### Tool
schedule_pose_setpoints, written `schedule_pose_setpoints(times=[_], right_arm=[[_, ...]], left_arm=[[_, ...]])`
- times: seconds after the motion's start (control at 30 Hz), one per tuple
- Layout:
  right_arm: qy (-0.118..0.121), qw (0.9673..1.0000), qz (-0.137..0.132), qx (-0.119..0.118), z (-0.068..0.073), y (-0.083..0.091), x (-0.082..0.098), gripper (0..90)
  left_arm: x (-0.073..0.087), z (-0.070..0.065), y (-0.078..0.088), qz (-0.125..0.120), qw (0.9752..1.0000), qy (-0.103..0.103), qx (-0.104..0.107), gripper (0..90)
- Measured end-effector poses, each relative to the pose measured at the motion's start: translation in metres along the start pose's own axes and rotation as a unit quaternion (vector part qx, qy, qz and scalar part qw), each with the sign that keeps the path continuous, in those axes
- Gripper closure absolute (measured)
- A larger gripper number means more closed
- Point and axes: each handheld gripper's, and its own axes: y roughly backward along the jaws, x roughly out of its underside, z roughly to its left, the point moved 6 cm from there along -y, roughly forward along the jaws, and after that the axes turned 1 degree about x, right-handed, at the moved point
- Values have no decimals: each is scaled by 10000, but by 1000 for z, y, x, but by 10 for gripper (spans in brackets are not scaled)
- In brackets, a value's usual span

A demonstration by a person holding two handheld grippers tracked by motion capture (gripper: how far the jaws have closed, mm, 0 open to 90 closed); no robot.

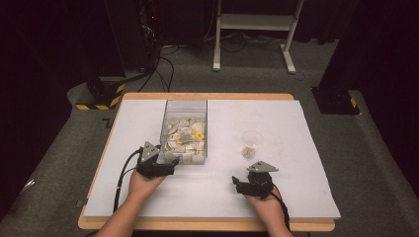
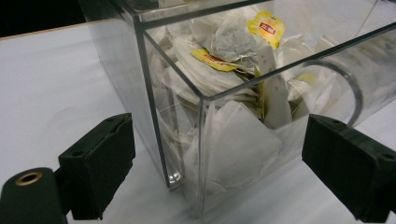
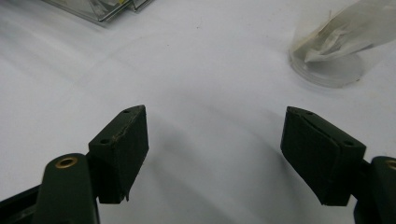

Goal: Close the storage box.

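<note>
A clear plastic box [image 1: 184, 129] full of white tea bags [image 2: 224, 46], some with yellow tags, stands on the white table mat [image 1: 296, 187]. My left gripper [image 1: 171, 163] sits at the box's near left corner, open. In the left gripper view the box corner [image 2: 201, 154] stands just ahead of the gap between the pads [image 2: 100, 163], untouched. A clear cup [image 1: 251, 143] with a tea bag in it stands to the right of the box. My right gripper [image 1: 237, 183] rests low in front of the cup, open with nothing in it [image 3: 215, 154]. The cup [image 3: 327, 51] lies ahead of it to the right.
The mat lies on a wooden table [image 1: 207, 224] whose front edge is near the person's forearms. Beyond the table are a dark floor, cables, and a white stand [image 1: 254, 29]. A corner of the box [image 3: 100, 9] shows in the right gripper view.
</note>
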Motion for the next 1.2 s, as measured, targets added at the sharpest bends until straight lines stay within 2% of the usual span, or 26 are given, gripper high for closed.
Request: schedule_pose_setpoints(times=[0.17, 0.37, 0.57, 0.77, 1.0, 1.2], right_arm=[[17, 10000, -1, -3, 0, 0, 0, 235], [18, 10000, 3, -5, 0, 0, 0, 235], [25, 10000, 11, -8, 0, 0, 0, 235], [34, 10000, 21, -6, 0, -1, 0, 237], [23, 10000, 24, -21, 0, -1, 0, 237], [20, 10000, 16, -31, 0, -1, 0, 237]], left_arm=[[-3, 5, -6, 12, 9999, 101, -32, 117], [3, 13, -15, 195, 9994, 258, -154, 141], [4, 18, -20, 195, 9987, 418, -216, 166], [-1, 19, -25, 357, 9979, 354, -410, 210], [-3, 22, -29, 368, 9962, 528, -582, 272], [-2, 25, -29, 461, 9955, 548, -620, 262]])
